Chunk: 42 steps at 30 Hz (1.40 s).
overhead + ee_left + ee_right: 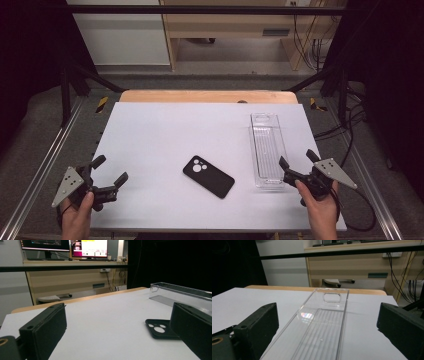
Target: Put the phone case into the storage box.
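A black phone case [208, 176] lies flat near the middle of the white table [165, 130], camera cut-outs facing up; it also appears low at the right in the left gripper view [160, 329]. A clear plastic tray [267, 150] stands lengthwise at the right and is empty; in the right gripper view the tray [322, 327] runs straight ahead between the jaws. My left gripper [110, 172] is held near the front left corner, open and holding nothing. My right gripper [298, 160] sits at the tray's near end, open, jaws either side of it.
A wooden strip [207, 96] edges the table's far side. Metal frame rails [45, 165] run along both sides, with cables [350, 120] on the floor at the right. A wooden desk and monitors [65, 246] stand beyond the table.
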{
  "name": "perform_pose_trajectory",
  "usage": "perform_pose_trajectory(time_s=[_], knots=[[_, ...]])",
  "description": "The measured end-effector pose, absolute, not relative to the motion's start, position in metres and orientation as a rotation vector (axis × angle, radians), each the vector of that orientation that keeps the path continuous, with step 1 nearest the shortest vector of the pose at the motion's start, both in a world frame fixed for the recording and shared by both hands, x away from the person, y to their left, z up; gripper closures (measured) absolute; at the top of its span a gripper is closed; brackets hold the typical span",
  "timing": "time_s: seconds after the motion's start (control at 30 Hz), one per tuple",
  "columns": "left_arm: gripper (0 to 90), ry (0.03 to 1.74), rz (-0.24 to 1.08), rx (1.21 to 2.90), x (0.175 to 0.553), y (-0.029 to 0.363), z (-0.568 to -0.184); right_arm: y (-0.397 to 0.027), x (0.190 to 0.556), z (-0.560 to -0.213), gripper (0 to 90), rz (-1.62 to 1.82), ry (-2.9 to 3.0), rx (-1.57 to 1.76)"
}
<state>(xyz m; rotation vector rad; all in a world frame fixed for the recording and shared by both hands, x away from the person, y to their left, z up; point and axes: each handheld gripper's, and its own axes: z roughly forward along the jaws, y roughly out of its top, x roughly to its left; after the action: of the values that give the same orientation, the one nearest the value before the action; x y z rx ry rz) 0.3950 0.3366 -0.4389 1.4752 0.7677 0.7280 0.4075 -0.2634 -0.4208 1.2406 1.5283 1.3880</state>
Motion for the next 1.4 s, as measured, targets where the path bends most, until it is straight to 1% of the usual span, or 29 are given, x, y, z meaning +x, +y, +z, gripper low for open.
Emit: perform_pose_trajectory(time_s=[0.37,0.63,0.8,0.83,0.87,1.07,1.13,1.17,1.2,1.4], knots=[[1.1,0.757,0.722,1.495,0.396,0.329,-0.438,-0.240,0.407,-0.401,4.6,1.409,1.547,1.237],[1.1,0.780,0.716,1.497,0.397,0.332,-0.443,-0.207,0.409,-0.387,4.6,1.364,1.651,1.155],[1.3,0.801,0.719,1.492,0.396,0.335,-0.443,-0.180,0.422,-0.379,5.0,1.359,1.698,1.122],[1.3,0.804,0.722,1.492,0.396,0.335,-0.442,-0.180,0.422,-0.379,5.0,1.359,1.698,1.122],[1.3,0.805,0.724,1.491,0.397,0.335,-0.442,-0.170,0.428,-0.375,5.0,1.361,1.716,1.105],[1.2,0.797,0.728,1.500,0.397,0.330,-0.440,-0.148,0.436,-0.366,5.2,1.382,1.762,1.062],[1.2,0.794,0.727,1.518,0.397,0.328,-0.442,-0.134,0.437,-0.366,5.5,1.439,1.796,1.061],[1.2,0.794,0.727,1.518,0.397,0.328,-0.442,-0.134,0.437,-0.366,5.5,1.439,1.796,1.061],[1.1,0.794,0.726,1.524,0.397,0.328,-0.443,-0.123,0.437,-0.373,6.4,1.437,1.817,1.055],[1.1,0.795,0.719,1.533,0.400,0.325,-0.443,-0.102,0.433,-0.391,6.5,1.415,1.918,1.022]])
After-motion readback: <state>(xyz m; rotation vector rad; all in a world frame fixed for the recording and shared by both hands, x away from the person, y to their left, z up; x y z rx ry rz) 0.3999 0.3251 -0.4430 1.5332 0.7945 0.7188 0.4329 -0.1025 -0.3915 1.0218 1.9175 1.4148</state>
